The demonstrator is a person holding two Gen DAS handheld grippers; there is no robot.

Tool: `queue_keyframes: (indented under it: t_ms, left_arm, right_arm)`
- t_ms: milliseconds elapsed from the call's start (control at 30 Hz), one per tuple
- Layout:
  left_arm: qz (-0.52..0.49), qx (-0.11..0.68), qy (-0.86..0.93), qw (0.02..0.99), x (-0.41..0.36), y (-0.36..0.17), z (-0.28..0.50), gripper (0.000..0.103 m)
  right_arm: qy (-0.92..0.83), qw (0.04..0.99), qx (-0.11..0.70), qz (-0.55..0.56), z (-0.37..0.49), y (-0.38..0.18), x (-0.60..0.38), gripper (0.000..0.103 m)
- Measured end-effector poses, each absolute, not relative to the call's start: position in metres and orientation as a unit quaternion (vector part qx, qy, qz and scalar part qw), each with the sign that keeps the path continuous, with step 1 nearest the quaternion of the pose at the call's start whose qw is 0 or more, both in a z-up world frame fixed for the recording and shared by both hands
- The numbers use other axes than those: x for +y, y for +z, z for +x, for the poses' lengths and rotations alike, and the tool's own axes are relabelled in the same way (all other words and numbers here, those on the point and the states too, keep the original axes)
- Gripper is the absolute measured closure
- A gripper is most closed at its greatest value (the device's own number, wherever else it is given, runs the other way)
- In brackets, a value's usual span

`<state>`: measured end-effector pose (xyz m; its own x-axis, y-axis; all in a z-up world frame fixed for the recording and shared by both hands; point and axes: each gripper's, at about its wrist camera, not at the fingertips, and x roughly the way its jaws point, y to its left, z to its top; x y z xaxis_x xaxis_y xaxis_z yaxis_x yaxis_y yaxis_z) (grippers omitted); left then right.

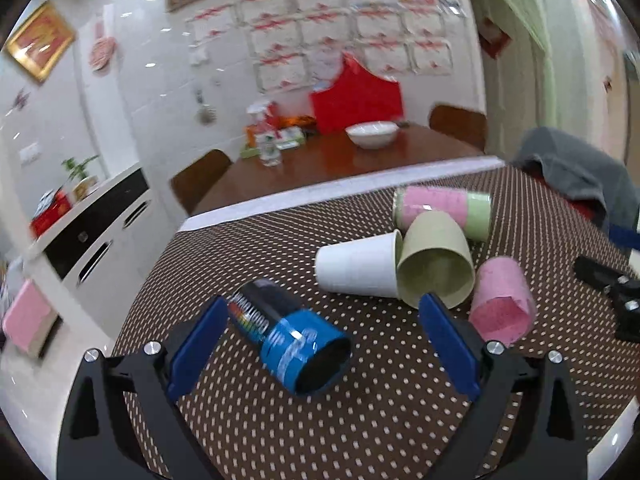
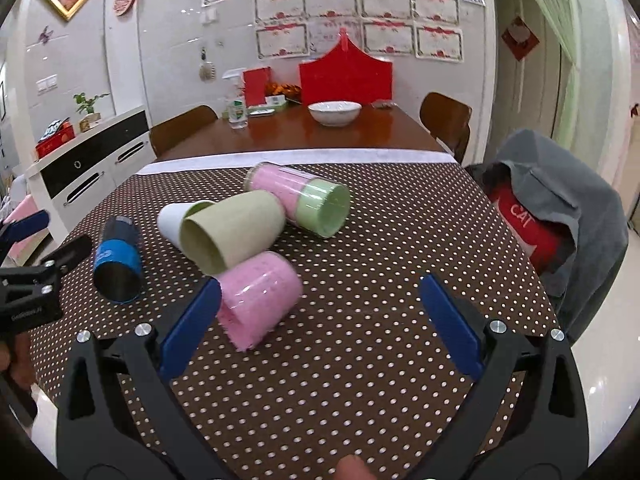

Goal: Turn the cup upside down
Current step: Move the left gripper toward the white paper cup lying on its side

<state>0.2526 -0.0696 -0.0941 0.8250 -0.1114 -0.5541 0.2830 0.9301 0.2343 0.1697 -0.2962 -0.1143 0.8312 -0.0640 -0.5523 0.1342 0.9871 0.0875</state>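
Several cups lie on their sides on a brown polka-dot table (image 1: 360, 420) (image 2: 380, 240). A black and blue cup (image 1: 288, 340) (image 2: 117, 258) lies between the fingers of my open left gripper (image 1: 320, 348), untouched. A white cup (image 1: 356, 266) (image 2: 170, 222), an olive-green cup (image 1: 434, 264) (image 2: 232, 232), a pink cup (image 1: 500, 304) (image 2: 256, 298) and a pink and green cup (image 1: 444, 210) (image 2: 304, 200) lie in a cluster. My right gripper (image 2: 320, 320) is open, its left finger (image 2: 192, 328) next to the pink cup.
A grey cloth over a red thing (image 2: 560, 216) (image 1: 576, 176) sits at the table's right edge. Behind stands a wooden dining table (image 2: 312, 132) with a white bowl (image 2: 334, 113) and chairs. A white cabinet (image 2: 92, 160) stands to the left. The left gripper shows in the right wrist view (image 2: 28, 280).
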Motion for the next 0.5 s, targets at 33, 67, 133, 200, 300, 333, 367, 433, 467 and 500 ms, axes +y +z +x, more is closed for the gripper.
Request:
queue_keyframes:
  t_ms: [33,67,133,200,300,333,367,433,467,500]
  left_arm:
    - [0.166,0.284,-0.113,0.937,-0.073,-0.096,0.261,0.008]
    - [0.179,0.295,-0.126,0.930,-0.078,-0.099,0.272,0.008]
    - [0.206,0.311,-0.141,0.917,-0.085,-0.105,0.289,0.008]
    - [0.242,0.323,-0.157,0.901,-0.093,-0.112,0.303,0.008]
    - [0.295,0.345,-0.185,0.872,-0.104,-0.124,0.320,0.008]
    - [0.308,0.351,-0.196,0.862,-0.107,-0.127,0.324,0.008]
    - [0.323,0.356,-0.208,0.851,-0.110,-0.130,0.328,0.008]
    - [0.339,0.362,-0.225,0.839,-0.112,-0.131,0.334,0.008]
    - [0.349,0.365,-0.235,0.830,-0.114,-0.132,0.338,0.008]
    - [0.355,0.368,-0.242,0.824,-0.115,-0.133,0.343,0.008]
  right_arm:
    - [-0.053,0.954,0.288,0.063,0.172,-0.115,-0.300,0.006]
    - [-0.054,0.953,0.290,0.066,0.175,-0.116,-0.303,0.006]
    - [-0.055,0.951,0.295,0.071,0.180,-0.117,-0.307,0.006]
    - [-0.056,0.949,0.300,0.075,0.188,-0.118,-0.311,0.006]
    - [-0.057,0.947,0.306,0.079,0.200,-0.118,-0.315,0.006]
    - [-0.057,0.946,0.308,0.080,0.204,-0.118,-0.317,0.006]
    - [-0.058,0.946,0.310,0.081,0.207,-0.118,-0.316,0.006]
    - [-0.056,0.944,0.315,0.083,0.216,-0.118,-0.316,0.006]
    - [-0.055,0.943,0.319,0.084,0.220,-0.118,-0.315,0.006]
    - [-0.054,0.941,0.322,0.084,0.226,-0.118,-0.314,0.006]
